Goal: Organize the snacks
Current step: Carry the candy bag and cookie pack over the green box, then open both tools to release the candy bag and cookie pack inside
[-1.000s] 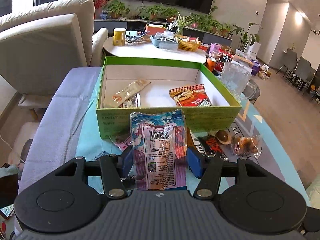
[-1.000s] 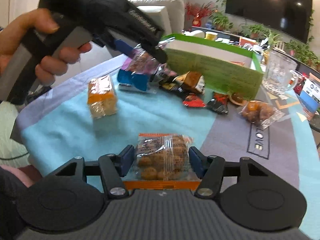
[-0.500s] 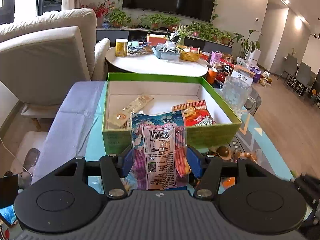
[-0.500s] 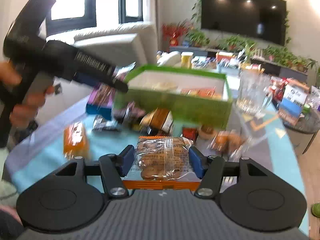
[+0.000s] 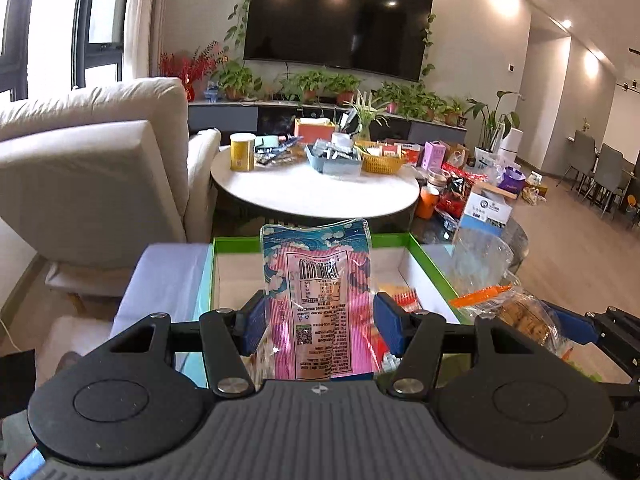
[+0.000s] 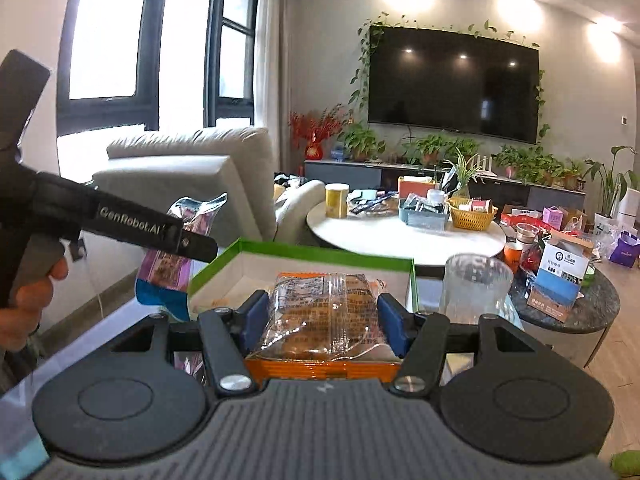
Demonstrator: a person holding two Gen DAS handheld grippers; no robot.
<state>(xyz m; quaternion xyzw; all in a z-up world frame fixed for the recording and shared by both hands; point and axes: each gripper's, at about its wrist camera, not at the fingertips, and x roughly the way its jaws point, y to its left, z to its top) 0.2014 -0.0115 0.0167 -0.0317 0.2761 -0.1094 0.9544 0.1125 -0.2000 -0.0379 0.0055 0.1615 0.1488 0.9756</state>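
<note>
My left gripper (image 5: 318,320) is shut on a pink and blue snack packet (image 5: 316,300), held upright over the near wall of the green box (image 5: 434,266). Inside the box a red-edged snack (image 5: 404,298) shows beside the packet. My right gripper (image 6: 318,326) is shut on a clear cookie packet with an orange edge (image 6: 322,320), in front of the green box (image 6: 320,249). In the right wrist view the left gripper (image 6: 188,242) comes in from the left with its pink packet (image 6: 178,256). The cookie packet (image 5: 520,314) also shows at the right of the left wrist view.
A clear glass mug (image 6: 476,288) stands just right of the box. Behind the box is a round white table (image 5: 316,188) with a yellow tin (image 5: 242,151), a tray and a basket. A cream sofa (image 5: 92,184) is on the left. A dark round side table (image 6: 576,308) carries boxes.
Both grippers have risen and moved toward the green box with their packets. The loose snacks on the blue cloth have dropped out of view below.
</note>
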